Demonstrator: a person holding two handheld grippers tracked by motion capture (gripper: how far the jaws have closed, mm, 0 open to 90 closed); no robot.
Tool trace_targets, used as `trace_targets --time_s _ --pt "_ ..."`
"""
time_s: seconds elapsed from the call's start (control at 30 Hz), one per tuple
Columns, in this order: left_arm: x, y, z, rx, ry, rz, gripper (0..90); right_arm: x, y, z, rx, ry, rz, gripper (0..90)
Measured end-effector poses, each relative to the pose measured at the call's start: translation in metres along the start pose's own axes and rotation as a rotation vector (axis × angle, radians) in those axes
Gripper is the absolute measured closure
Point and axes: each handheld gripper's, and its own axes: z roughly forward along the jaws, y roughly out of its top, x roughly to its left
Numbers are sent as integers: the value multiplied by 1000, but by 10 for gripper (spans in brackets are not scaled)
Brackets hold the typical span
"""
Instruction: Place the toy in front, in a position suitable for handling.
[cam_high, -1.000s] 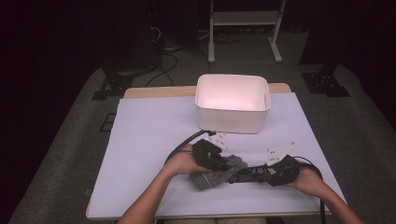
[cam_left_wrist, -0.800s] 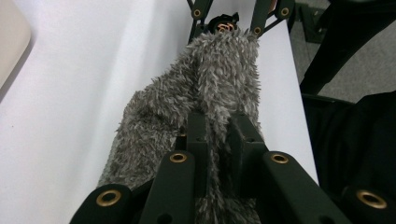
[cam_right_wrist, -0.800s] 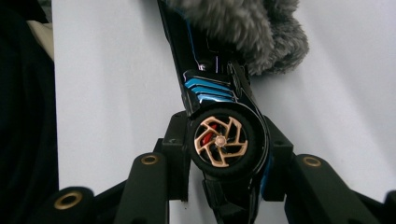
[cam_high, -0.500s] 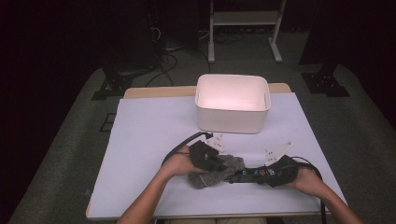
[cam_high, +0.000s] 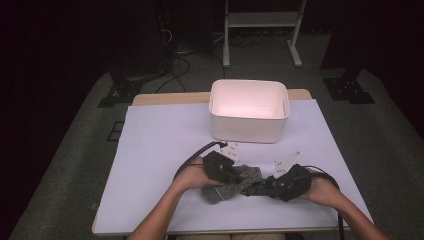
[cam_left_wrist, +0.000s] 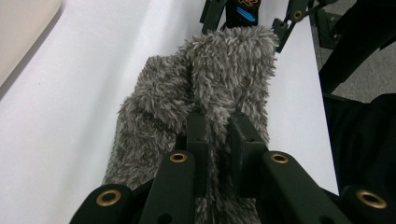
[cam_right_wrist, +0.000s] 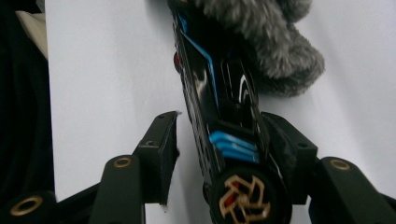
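White paper covers the table (cam_high: 150, 150), and on its near edge the left gripper (cam_left_wrist: 218, 135) is seen pinching a grey fuzzy fabric sleeve (cam_left_wrist: 210, 84) between nearly closed jaws. From there, toward three o'clock in the high view, the sleeve's long axis runs to a black toy car with blue stripes (cam_right_wrist: 219, 116). That car lies lengthwise between the spread jaws of the right gripper (cam_right_wrist: 219, 140), its nose at the sleeve's mouth.
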Motion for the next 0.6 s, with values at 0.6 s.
trace_targets --time_s 0.6 --pt "-4 -5 -1 -48 -47 -5 675 0 36 24 66 26 -59 508"
